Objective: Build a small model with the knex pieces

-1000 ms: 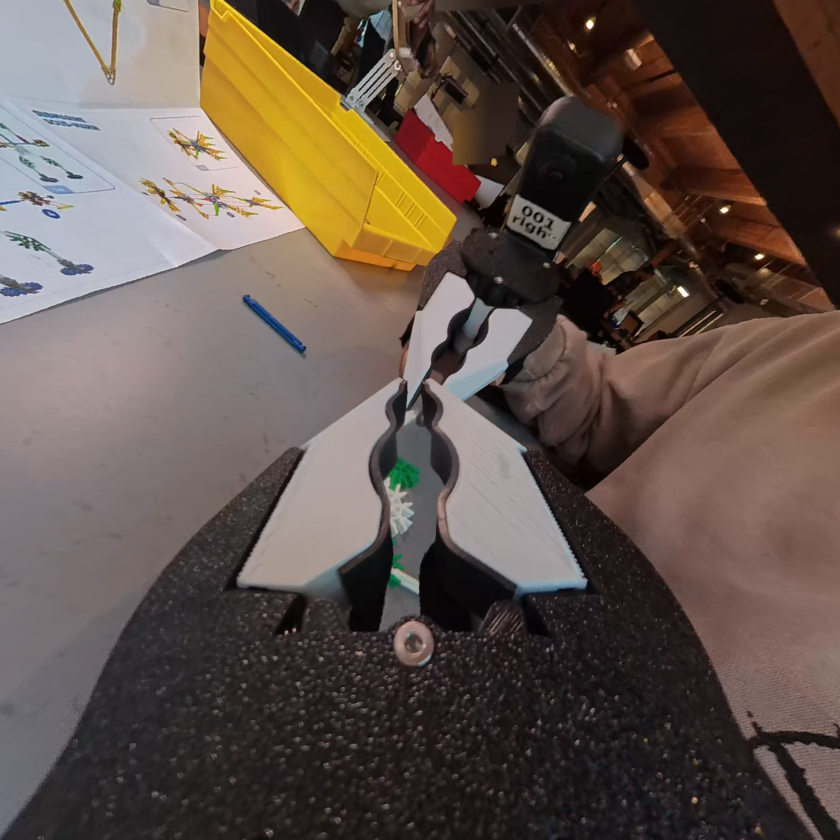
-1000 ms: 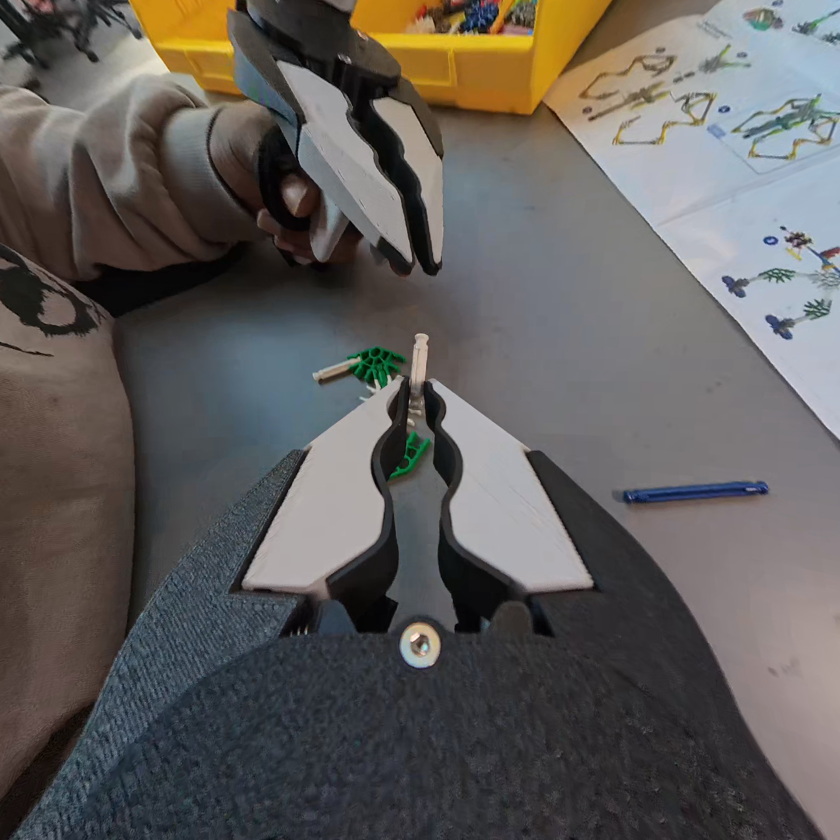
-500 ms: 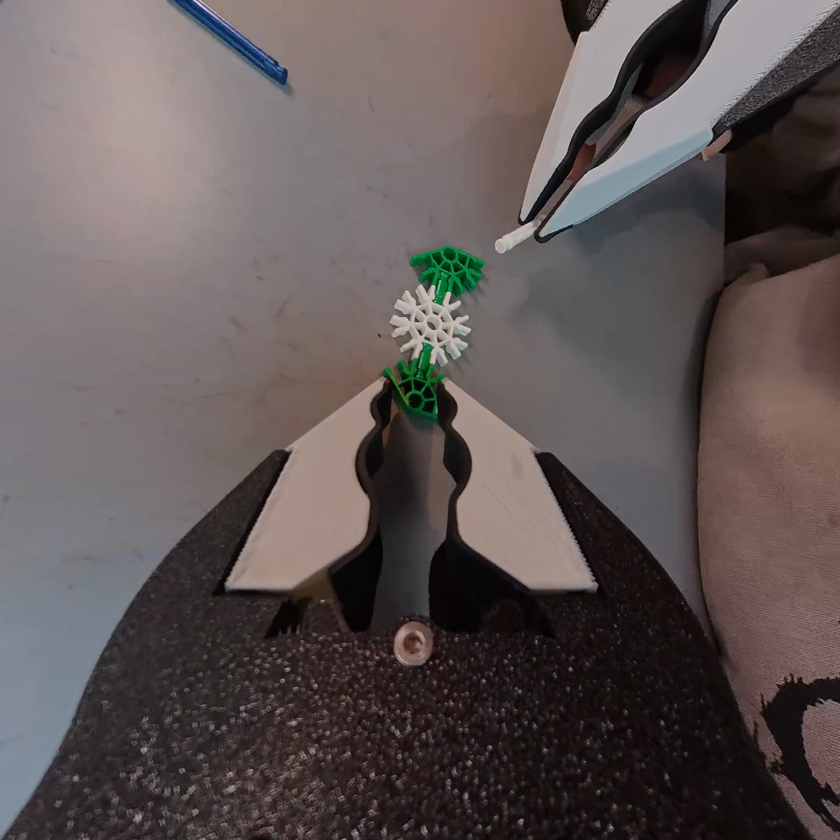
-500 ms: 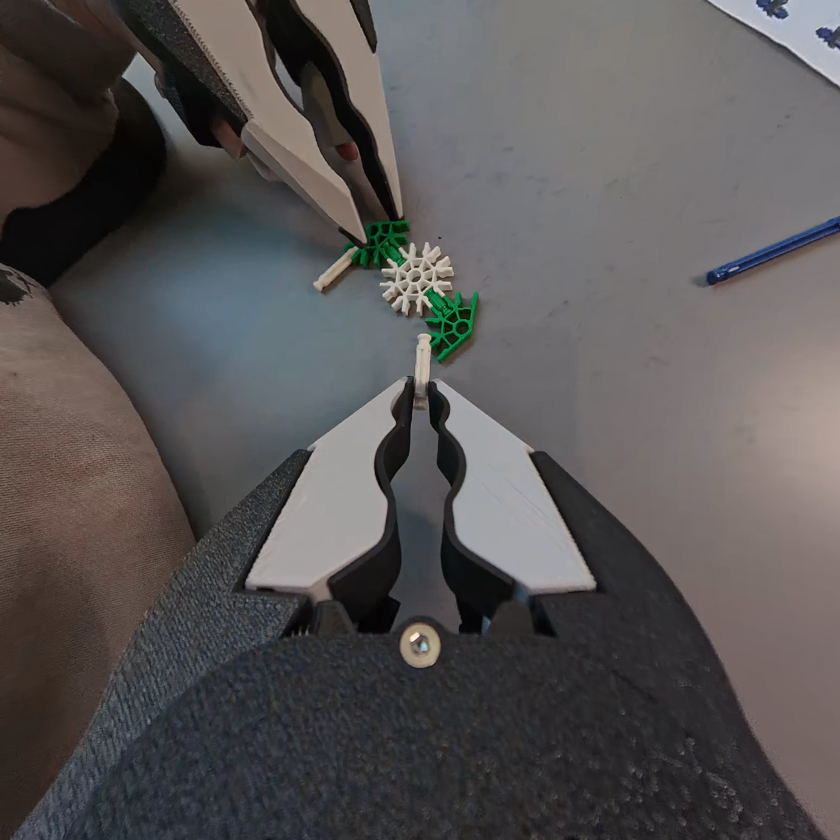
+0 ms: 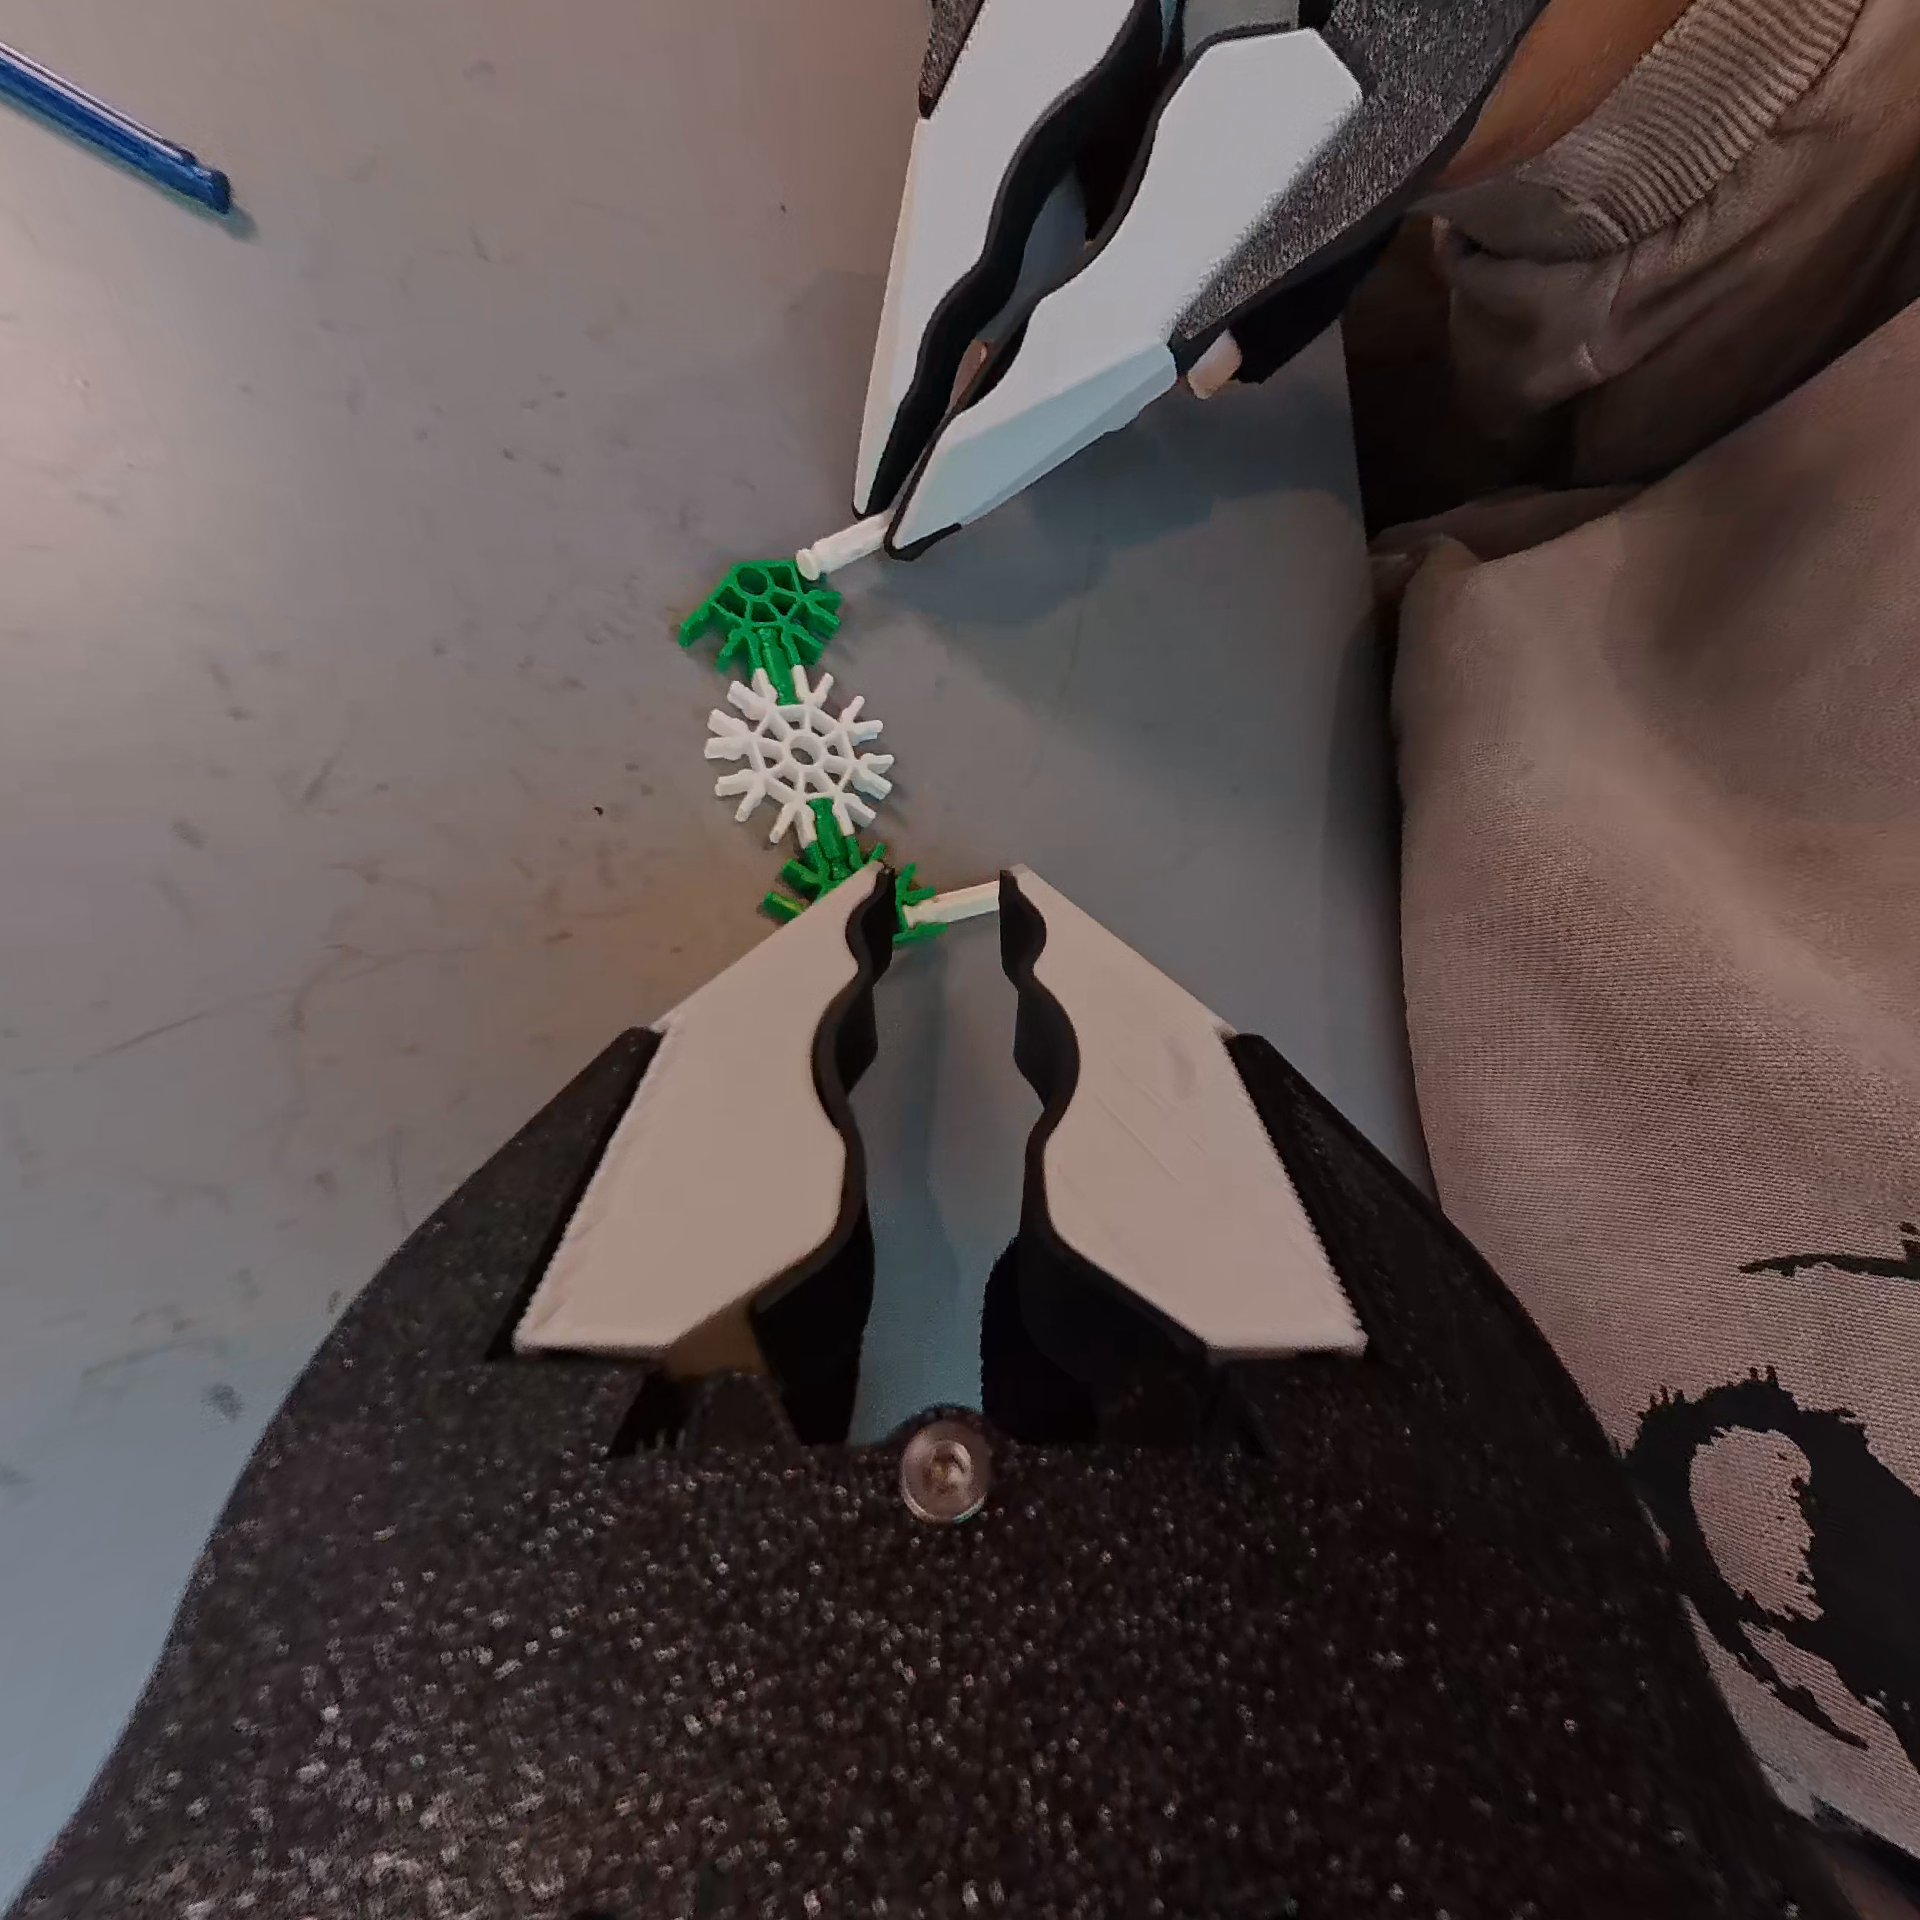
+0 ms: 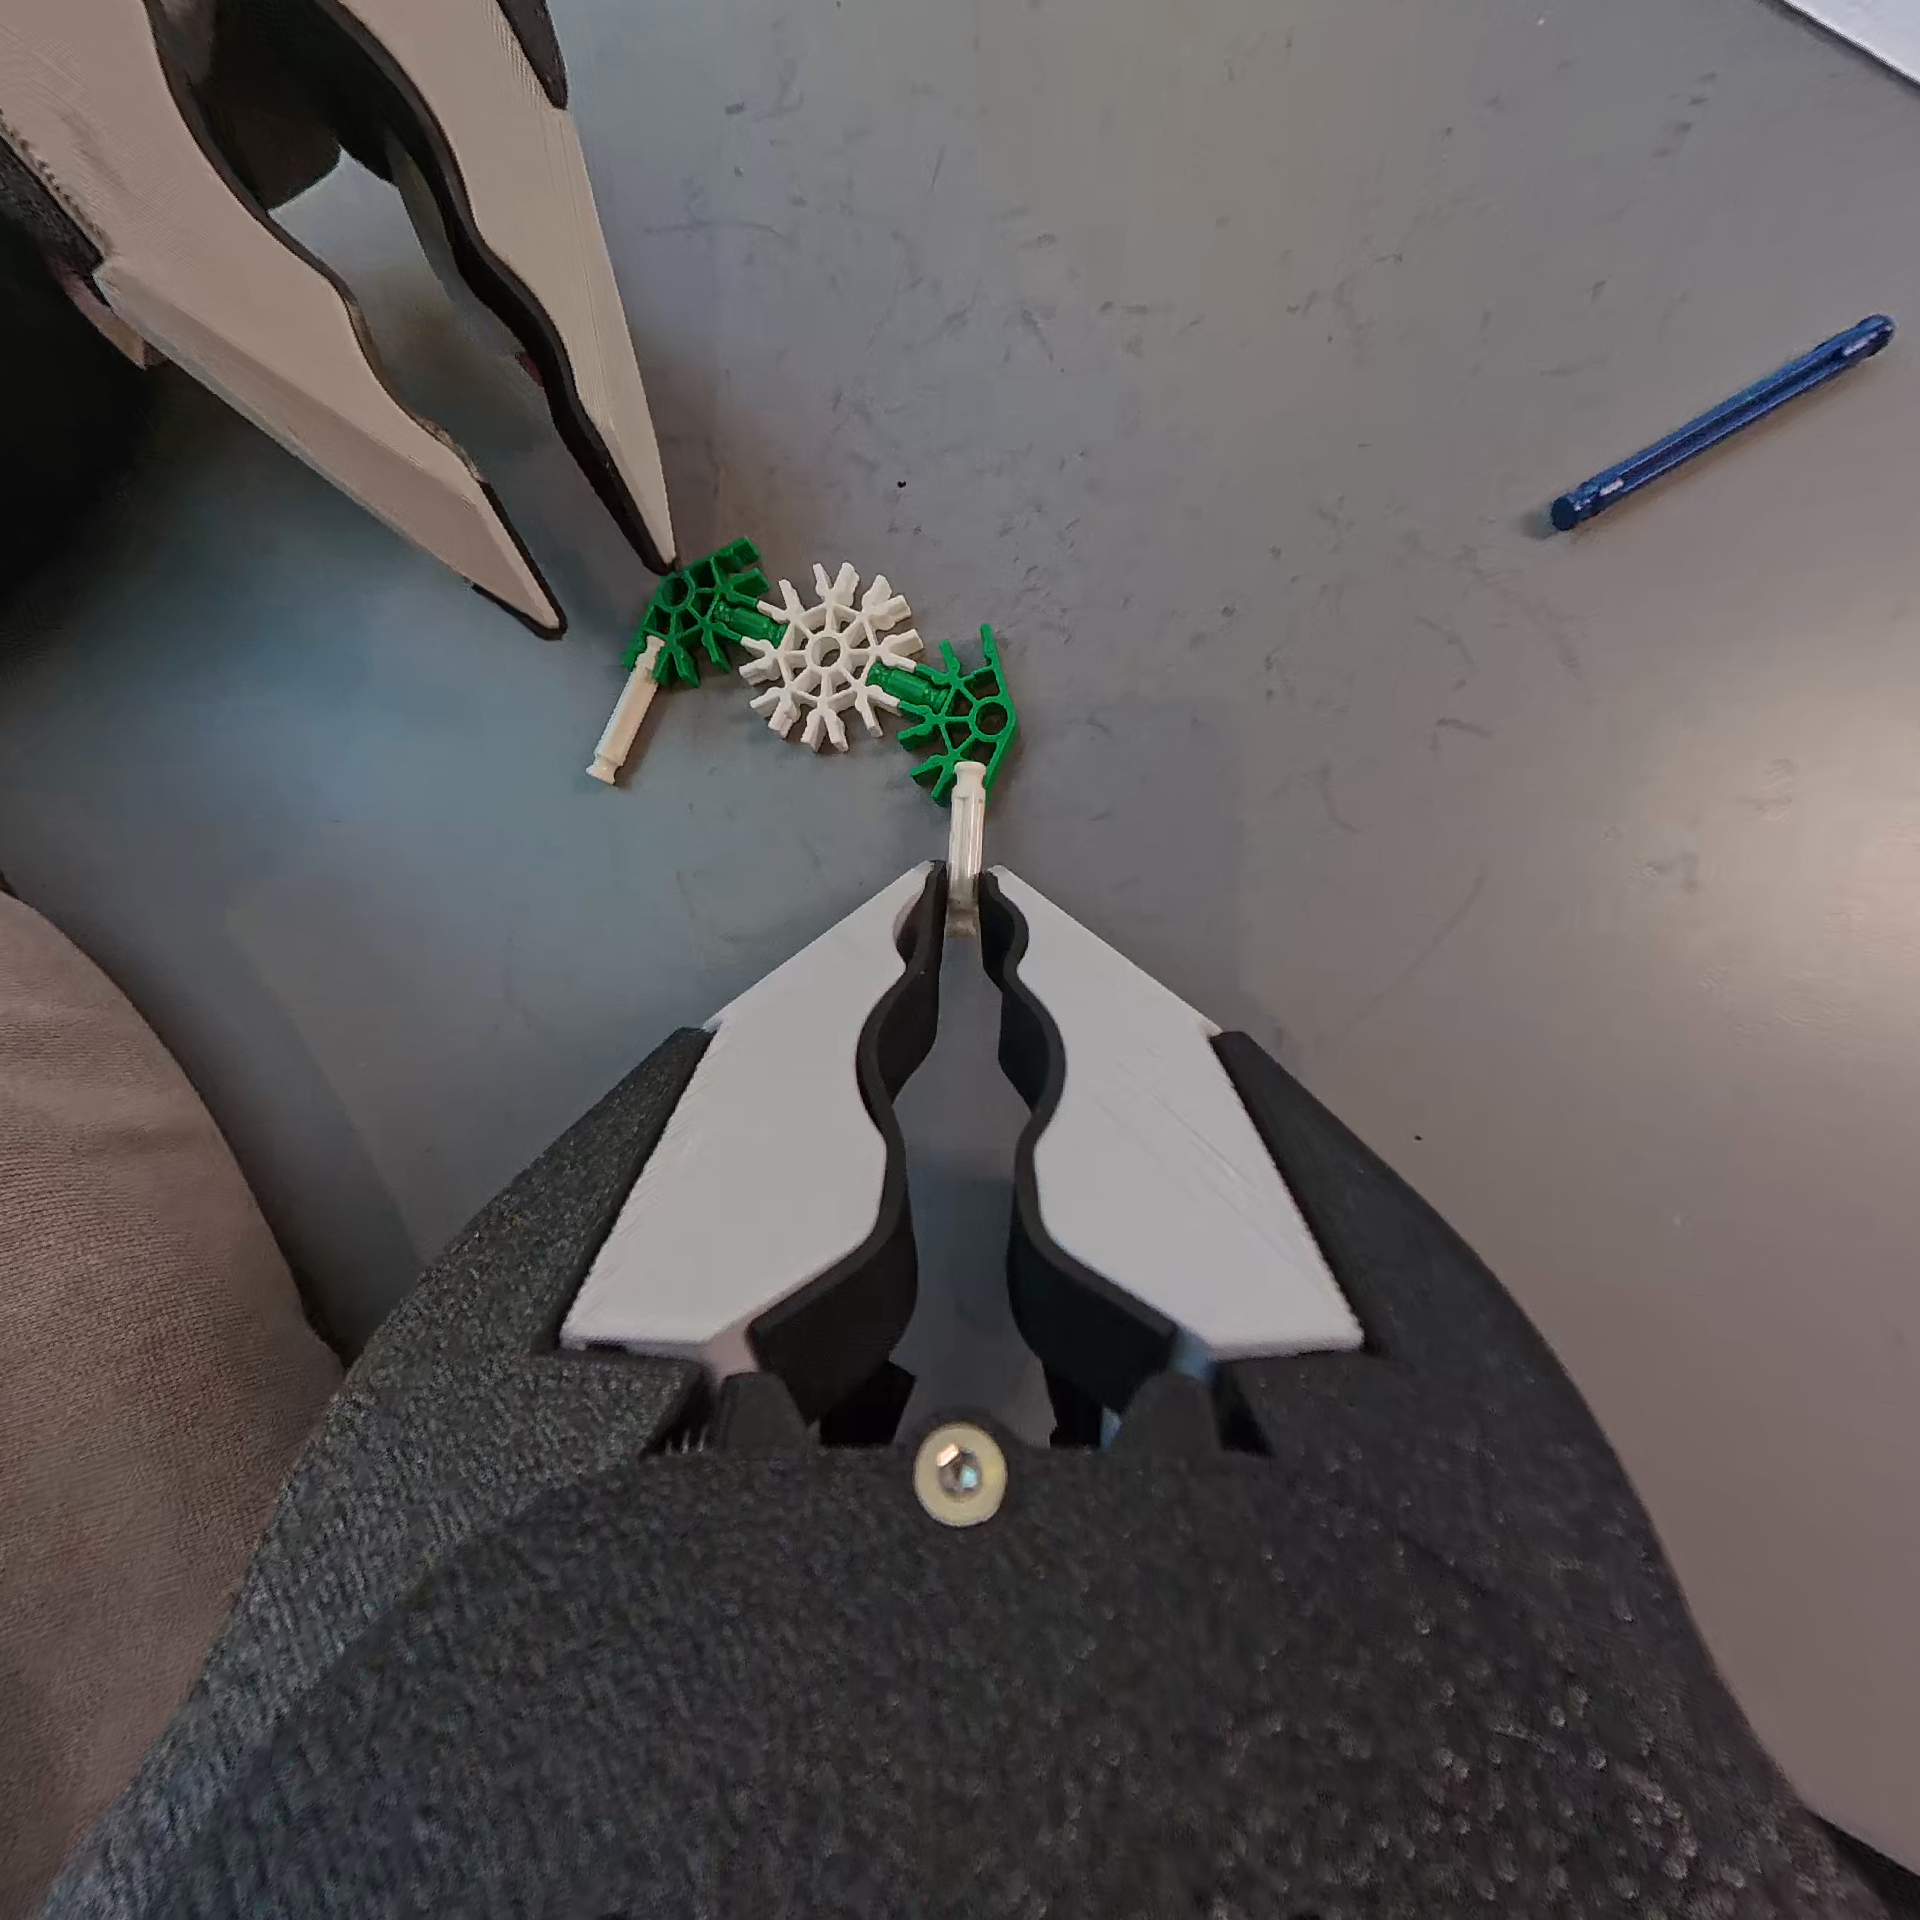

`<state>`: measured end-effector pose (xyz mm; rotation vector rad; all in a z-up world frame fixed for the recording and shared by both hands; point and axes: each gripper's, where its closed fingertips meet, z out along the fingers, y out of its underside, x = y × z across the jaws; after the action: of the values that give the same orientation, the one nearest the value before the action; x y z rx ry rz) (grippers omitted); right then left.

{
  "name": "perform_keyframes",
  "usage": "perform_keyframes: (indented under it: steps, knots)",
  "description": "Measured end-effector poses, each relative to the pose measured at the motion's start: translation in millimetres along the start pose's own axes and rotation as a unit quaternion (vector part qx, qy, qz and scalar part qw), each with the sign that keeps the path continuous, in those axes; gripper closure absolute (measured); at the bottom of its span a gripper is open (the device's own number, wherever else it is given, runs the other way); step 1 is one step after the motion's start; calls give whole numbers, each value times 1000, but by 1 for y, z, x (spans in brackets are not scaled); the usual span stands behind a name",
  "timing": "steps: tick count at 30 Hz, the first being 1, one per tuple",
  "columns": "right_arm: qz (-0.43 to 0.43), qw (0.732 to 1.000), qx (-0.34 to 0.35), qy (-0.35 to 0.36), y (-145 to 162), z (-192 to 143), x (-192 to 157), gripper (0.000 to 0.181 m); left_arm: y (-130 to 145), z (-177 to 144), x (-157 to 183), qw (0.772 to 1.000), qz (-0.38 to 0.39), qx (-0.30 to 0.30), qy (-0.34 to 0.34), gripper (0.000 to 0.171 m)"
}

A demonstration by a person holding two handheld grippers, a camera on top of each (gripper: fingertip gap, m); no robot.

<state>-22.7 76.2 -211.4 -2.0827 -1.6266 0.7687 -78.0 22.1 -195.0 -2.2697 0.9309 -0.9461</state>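
A small toy assembly lies flat on the grey table: a white snowflake connector [image 5: 800, 753] [image 6: 831, 655] joined by short green rods to a green connector on each side. My right gripper [image 6: 961, 883] is shut on a short white rod [image 6: 966, 821], whose tip sits in the near green connector [image 6: 966, 717]. It also shows in the left wrist view [image 5: 894, 530]. My left gripper [image 5: 940, 894] is open. One fingertip touches the other green connector [image 5: 831, 883] [image 6: 691, 623]. That connector's short white rod [image 5: 951, 904] [image 6: 629, 722] lies between the fingers.
A long blue rod [image 5: 114, 145] [image 6: 1725, 421] lies apart on the table, away from the person. The person's beige garment [image 5: 1662, 935] [image 6: 104, 1247] borders the table close to both grippers. A corner of a white sheet [image 6: 1870, 21] shows at the far edge.
Both grippers came down to the table. My left gripper opened and let go of the green connector. My right gripper brought its white rod to the other green connector.
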Motion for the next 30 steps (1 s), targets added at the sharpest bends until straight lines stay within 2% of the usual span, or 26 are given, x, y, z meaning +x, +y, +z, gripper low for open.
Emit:
perform_keyframes:
  steps: [2,6,16,21,25,30]
  knots:
    - [0,1000,-4,2,0,1,-1,177,-2,-6,-10,1000,-7,10,-24,153]
    - [-2,1000,-9,10,0,3,-2,177,8,-8,-32,997,-16,-9,-74,152]
    - [-3,1000,-6,-1,-2,1,-8,167,11,0,-25,998,-15,-18,-52,152]
    - [-49,999,5,15,-11,-5,0,180,11,0,-25,998,-16,-17,-51,152]
    - [-79,997,-10,18,-12,1,-2,181,11,0,-24,998,-16,-18,-51,152]
    - [-76,997,-19,26,-12,7,-1,181,12,2,-20,999,-13,-24,-42,152]
